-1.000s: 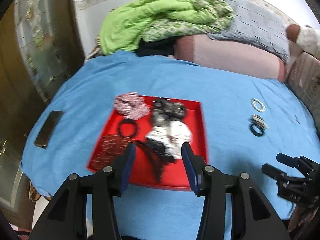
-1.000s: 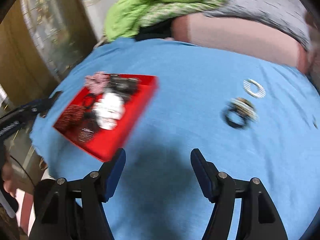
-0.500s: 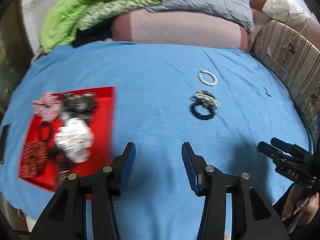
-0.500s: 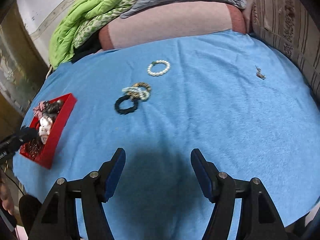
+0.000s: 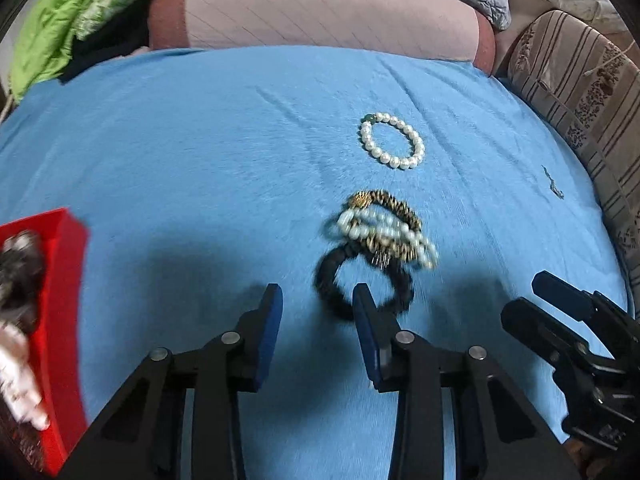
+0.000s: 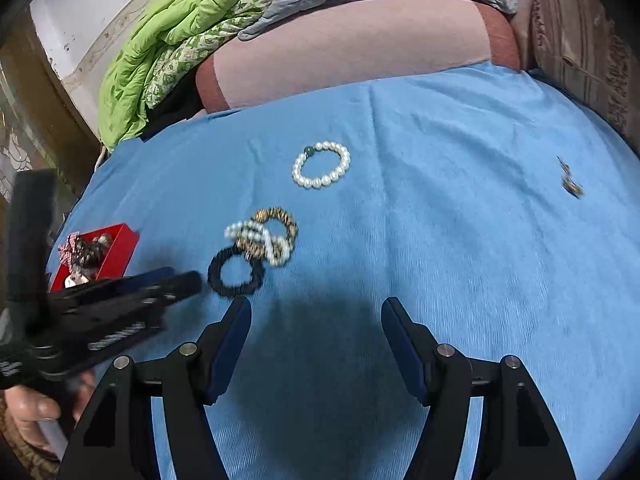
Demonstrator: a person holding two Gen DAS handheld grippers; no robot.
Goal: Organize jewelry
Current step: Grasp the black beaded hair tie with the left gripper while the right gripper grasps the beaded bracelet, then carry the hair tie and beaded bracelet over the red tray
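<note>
We note the black beaded bracelet (image 5: 362,284) lying on the blue cloth (image 5: 200,152), overlapped by a pearl and gold cluster (image 5: 384,232). Our left claw (image 5: 316,320) is closing beside it, gripping nothing. Our right claw (image 6: 316,344) stands apart, empty. Red tray (image 5: 60,280) far left

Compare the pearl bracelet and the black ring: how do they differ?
The pearl bracelet is white beads with one green bead; the black ring is dark and fuzzy. The pearl bracelet lies alone, farther off; the black ring touches a tangled pile, nearest the left gripper. Both lie flat on the blue cloth.
</note>
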